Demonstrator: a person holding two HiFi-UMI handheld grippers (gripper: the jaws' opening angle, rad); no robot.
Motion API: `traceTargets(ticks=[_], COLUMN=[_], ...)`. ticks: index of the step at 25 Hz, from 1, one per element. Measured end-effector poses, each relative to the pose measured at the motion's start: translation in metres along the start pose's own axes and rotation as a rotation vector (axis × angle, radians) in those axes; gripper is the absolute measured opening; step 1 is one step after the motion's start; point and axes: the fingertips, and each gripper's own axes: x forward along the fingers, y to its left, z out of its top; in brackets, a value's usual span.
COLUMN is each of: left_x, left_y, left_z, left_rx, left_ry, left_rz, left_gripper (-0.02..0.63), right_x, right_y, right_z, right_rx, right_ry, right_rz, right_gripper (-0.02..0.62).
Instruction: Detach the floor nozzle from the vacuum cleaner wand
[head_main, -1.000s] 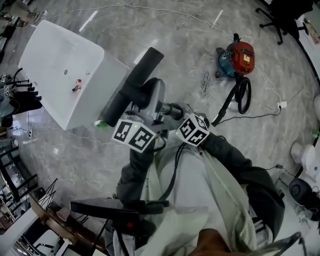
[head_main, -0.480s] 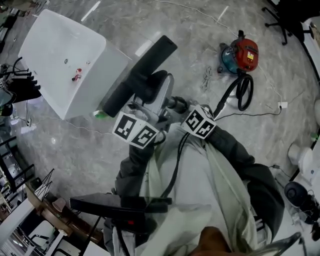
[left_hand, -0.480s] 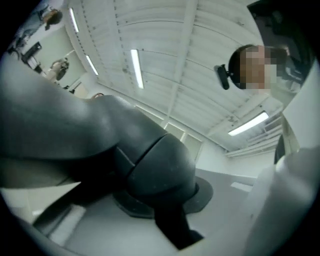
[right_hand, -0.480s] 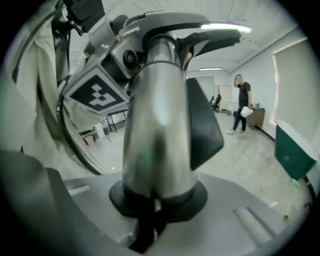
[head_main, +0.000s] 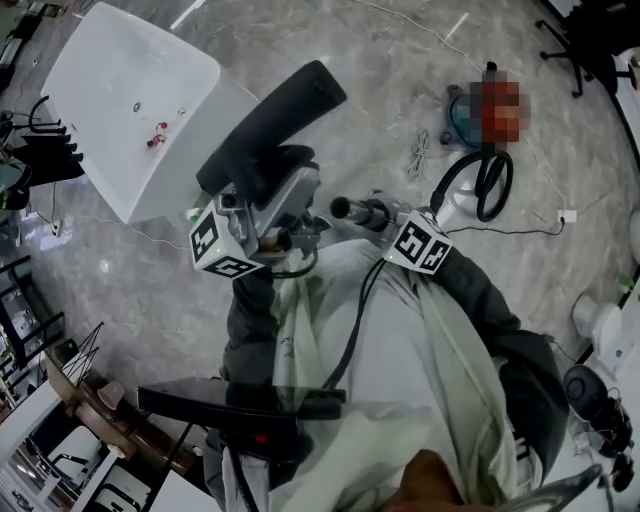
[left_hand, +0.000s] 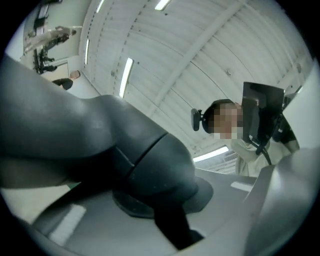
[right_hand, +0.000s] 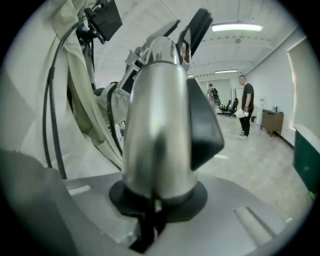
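In the head view the black floor nozzle (head_main: 272, 115) tilts up over the white table's corner. Its grey neck (head_main: 290, 190) sits in my left gripper (head_main: 268, 215), which is shut on it. A small gap separates that neck from the open end of the silver wand (head_main: 352, 209), and my right gripper (head_main: 378, 214) is shut on the wand. The left gripper view shows the dark nozzle neck (left_hand: 145, 165) clamped between the jaws of the left gripper (left_hand: 165, 202). In the right gripper view the silver wand tube (right_hand: 157, 130) stands upright, pinched in the right gripper (right_hand: 155, 202).
A white table (head_main: 120, 120) stands at the upper left. On the marble floor lie the canister vacuum (head_main: 488, 108), its black hose (head_main: 480, 185) and a coiled cable (head_main: 415, 155). An office chair (head_main: 575, 30) stands at the top right. A person (right_hand: 246, 105) stands far off.
The left gripper has swung up and to the left with the nozzle, and the nozzle neck has come apart from the wand end. The right gripper shifted slightly right with the wand.
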Motion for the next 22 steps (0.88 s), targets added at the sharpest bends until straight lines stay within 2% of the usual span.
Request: traceTargets(ticks=[2, 6, 8, 10, 12, 16, 22], left_x=[-0.012, -0.043, -0.067, -0.099, -0.132, -0.183, -0.218], left_y=[0.018, 0.051, 0.074, 0.093, 0.099, 0.088, 0.061], left_z=[0.014, -0.001, -0.017, -0.031, -0.041, -0.058, -0.066], left_rx=[0.064, 0.190, 0.210, 0.191, 0.125, -0.009, -0.083], left_ry=[0.003, 0.173, 0.269, 0.327, 0.318, 0.229, 0.136], left_rz=[0.097, 0.324, 0.480, 0.619, 0.705, 0.798, 0.862], left_gripper=[0.074, 0.074, 0.075, 0.075, 0.075, 0.075, 0.075], right_x=[-0.009, -0.023, -0.033, -0.045, -0.057, -0.073, -0.047], right_y=[-0.004, -0.025, -0.035, -0.045, -0.057, -0.083, -0.080], right_z=[-0.006, -0.010, -0.008, -0.002, 0.008, 0.023, 0.021], right_rx=[0.037, 0.082, 0.083, 0.085, 0.097, 0.102, 0.086], right_ry=[-0.019, -0.036, -0.061, -0.094, -0.127, -0.167, -0.127], right_rz=[-0.014, -0.123, -0.160, -0.198, -0.249, -0.327, -0.341], right_gripper=[0.043, 0.043, 0.043, 0.043, 0.043, 0.043, 0.043])
